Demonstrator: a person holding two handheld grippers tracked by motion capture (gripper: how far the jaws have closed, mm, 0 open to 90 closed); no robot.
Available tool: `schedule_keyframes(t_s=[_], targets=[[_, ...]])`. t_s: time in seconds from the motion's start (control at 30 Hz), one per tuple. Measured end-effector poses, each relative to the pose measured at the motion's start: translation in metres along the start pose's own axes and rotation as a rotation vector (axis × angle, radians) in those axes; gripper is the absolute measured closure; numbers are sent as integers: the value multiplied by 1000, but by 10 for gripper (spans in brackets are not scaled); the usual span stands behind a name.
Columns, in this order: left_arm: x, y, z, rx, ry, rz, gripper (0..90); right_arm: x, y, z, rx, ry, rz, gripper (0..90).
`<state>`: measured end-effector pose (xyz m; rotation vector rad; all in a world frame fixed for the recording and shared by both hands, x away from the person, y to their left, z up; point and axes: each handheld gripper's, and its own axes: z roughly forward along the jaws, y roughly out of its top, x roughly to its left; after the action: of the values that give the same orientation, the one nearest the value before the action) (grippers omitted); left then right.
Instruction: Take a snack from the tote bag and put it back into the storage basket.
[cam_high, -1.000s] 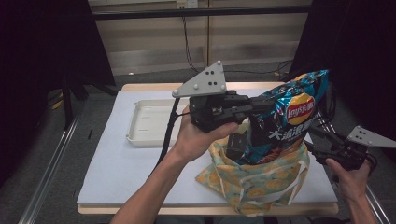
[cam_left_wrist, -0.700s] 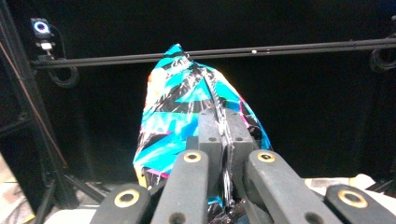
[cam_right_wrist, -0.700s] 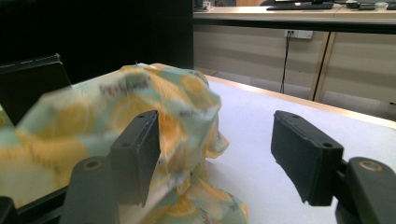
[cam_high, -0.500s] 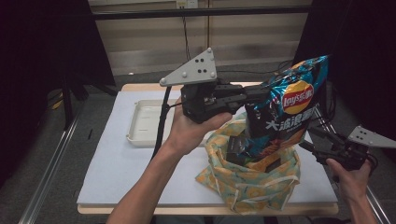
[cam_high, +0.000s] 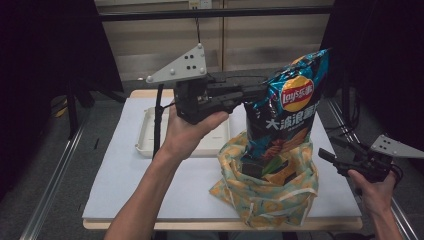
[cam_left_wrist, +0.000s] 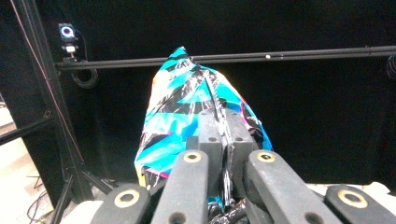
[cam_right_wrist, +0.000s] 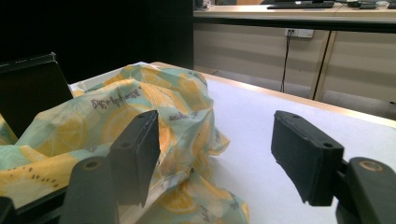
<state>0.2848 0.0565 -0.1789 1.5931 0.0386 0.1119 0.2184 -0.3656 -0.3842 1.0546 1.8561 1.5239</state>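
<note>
A blue and black chips bag (cam_high: 286, 119) stands upright, its lower end down inside a yellow lemon-print cloth bag (cam_high: 267, 192) on the white table mat. My left gripper (cam_high: 260, 91) is shut on the chips bag's upper left edge, holding it raised. In the left gripper view the jaws pinch the chips bag's (cam_left_wrist: 196, 109) sealed edge. My right gripper (cam_high: 327, 156) hovers low at the right of the cloth bag, open with nothing between its fingers. In the right gripper view the cloth bag (cam_right_wrist: 140, 112) lies just beyond and left of the open gripper (cam_right_wrist: 224, 158).
A shallow white tray (cam_high: 145, 135) sits on the mat behind my left hand. The mat (cam_high: 150, 185) covers a wooden table with edges close at front and right. A black frame bar (cam_high: 210, 14) crosses overhead at the back.
My left gripper has lifted the chips bag higher and shifted left, drawing more of the bag up out of the cloth bag. The right gripper stayed where it was.
</note>
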Motion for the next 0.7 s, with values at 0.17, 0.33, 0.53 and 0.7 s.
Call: schedule_keyframes(t_s=[0.17,0.33,0.53,0.7], targets=[[6,2,-10,-12,16,-4,884,-1,0,0,-4,0,7,322],[12,3,-22,-9,33,-2,884,-1,-1,0,-3,-3,-2,320],[18,0,-37,-4,64,-6,884,3,-1,-4,-13,-10,-3,305],[24,-3,-51,11,94,-8,884,3,-2,-6,-15,-8,-5,283]])
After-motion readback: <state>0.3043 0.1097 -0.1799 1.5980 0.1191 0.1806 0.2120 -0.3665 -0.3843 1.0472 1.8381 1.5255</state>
